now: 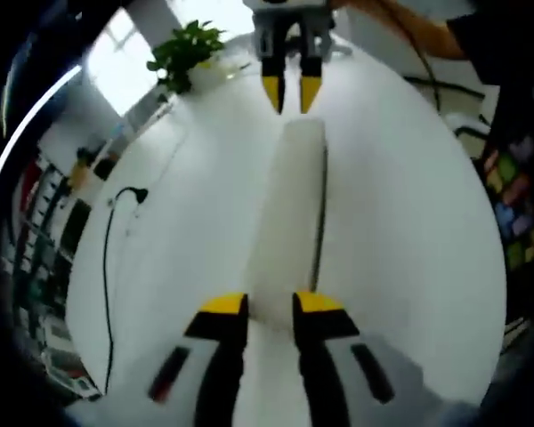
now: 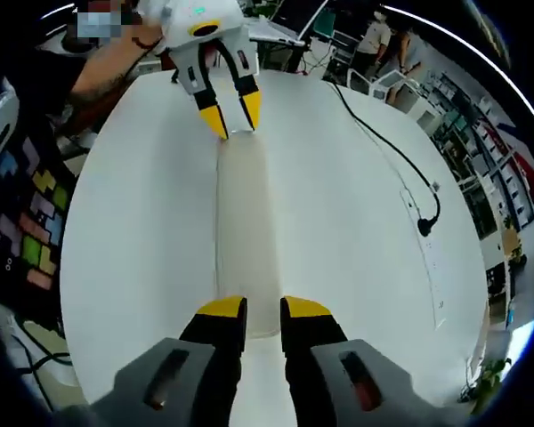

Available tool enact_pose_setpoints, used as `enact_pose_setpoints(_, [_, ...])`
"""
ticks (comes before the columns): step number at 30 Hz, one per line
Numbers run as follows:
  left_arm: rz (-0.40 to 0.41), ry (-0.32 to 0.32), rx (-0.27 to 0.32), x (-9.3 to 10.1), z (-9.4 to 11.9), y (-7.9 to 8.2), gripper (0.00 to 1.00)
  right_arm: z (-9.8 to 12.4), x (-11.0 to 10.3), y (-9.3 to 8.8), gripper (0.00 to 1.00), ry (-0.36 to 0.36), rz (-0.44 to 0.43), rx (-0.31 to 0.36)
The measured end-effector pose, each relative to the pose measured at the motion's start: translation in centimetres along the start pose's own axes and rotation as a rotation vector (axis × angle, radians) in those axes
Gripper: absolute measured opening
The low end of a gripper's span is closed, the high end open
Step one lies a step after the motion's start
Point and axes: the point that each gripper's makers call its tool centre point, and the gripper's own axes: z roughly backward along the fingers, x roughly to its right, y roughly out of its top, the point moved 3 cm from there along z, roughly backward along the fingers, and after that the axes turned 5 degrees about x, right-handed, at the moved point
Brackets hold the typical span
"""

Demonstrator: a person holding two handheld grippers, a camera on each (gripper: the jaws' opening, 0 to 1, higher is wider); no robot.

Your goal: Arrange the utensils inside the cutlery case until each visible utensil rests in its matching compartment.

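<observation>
A long white cutlery case [image 1: 289,213] lies closed on the round white table [image 1: 400,205], with a thin dark line along one long side. No utensils show. My left gripper [image 1: 271,307] hovers at the case's near end, jaws a narrow gap apart and nothing clearly pinched. My right gripper [image 1: 291,93] stands at the far end, its yellow tips slightly apart just past that end. In the right gripper view the case [image 2: 245,231] runs from my right gripper [image 2: 264,311] up to my left gripper [image 2: 233,118], whose tips reach the case's end.
A black cable with a plug [image 1: 135,194] trails over the table, also in the right gripper view as the cable [image 2: 400,165] beside a white power strip [image 2: 432,258]. A potted plant [image 1: 185,53] stands at the table's edge. A person's arm [image 2: 116,62] holds the left gripper.
</observation>
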Motion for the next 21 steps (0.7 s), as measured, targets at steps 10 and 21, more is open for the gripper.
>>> enact_pose_setpoints(10, [0.117, -0.048, -0.16, -0.3, 0.2, -0.6, 0.22, -0.9, 0.9, -0.6, 0.15, 0.04, 0.005, -0.078])
enact_pose_setpoints(21, [0.163, -0.164, -0.225, 0.4, 0.0, -0.7, 0.22, -1.7, 0.0, -1.4, 0.15, 0.116, -0.031, -0.119])
